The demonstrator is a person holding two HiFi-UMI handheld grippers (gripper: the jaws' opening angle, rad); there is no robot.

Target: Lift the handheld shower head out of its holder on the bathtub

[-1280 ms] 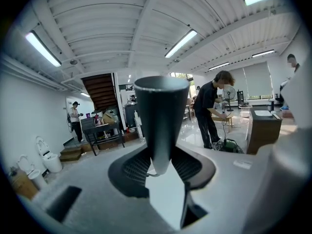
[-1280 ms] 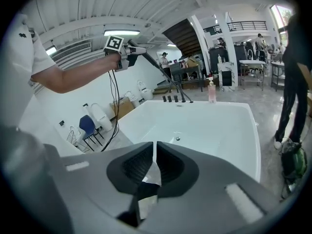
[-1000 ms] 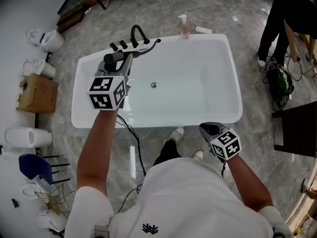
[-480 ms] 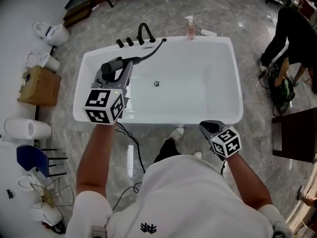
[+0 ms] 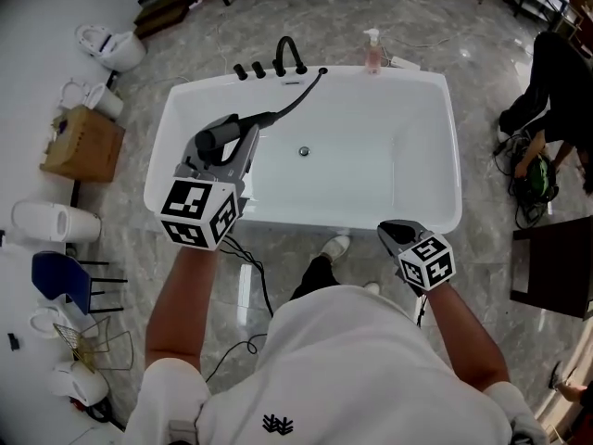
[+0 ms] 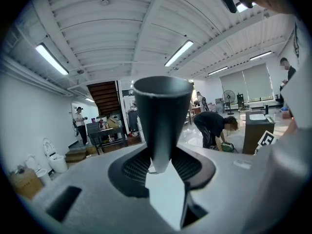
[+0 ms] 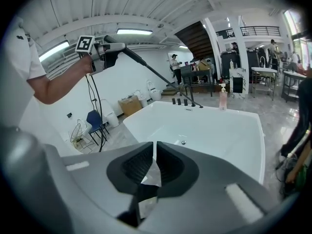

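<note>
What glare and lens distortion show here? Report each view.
Head view: a bright streak glares on the glossy grey marble floor. Left gripper view: the dark tapered shower head handle looms large, and ceiling beams bow. Right gripper view: the white bathtub bulges, and corners go black.

In our matt grey plastic left gripper (image 5: 230, 152) we see a smooth, matt dark grey handheld shower head (image 5: 215, 137). Under both, the white rectangular bathtub (image 5: 162, 156) looks glossy and smooth. Left of the gripper, a brown cardboard box (image 5: 85, 145) looks dull; the grey stone floor (image 5: 482, 26) shines.
</note>
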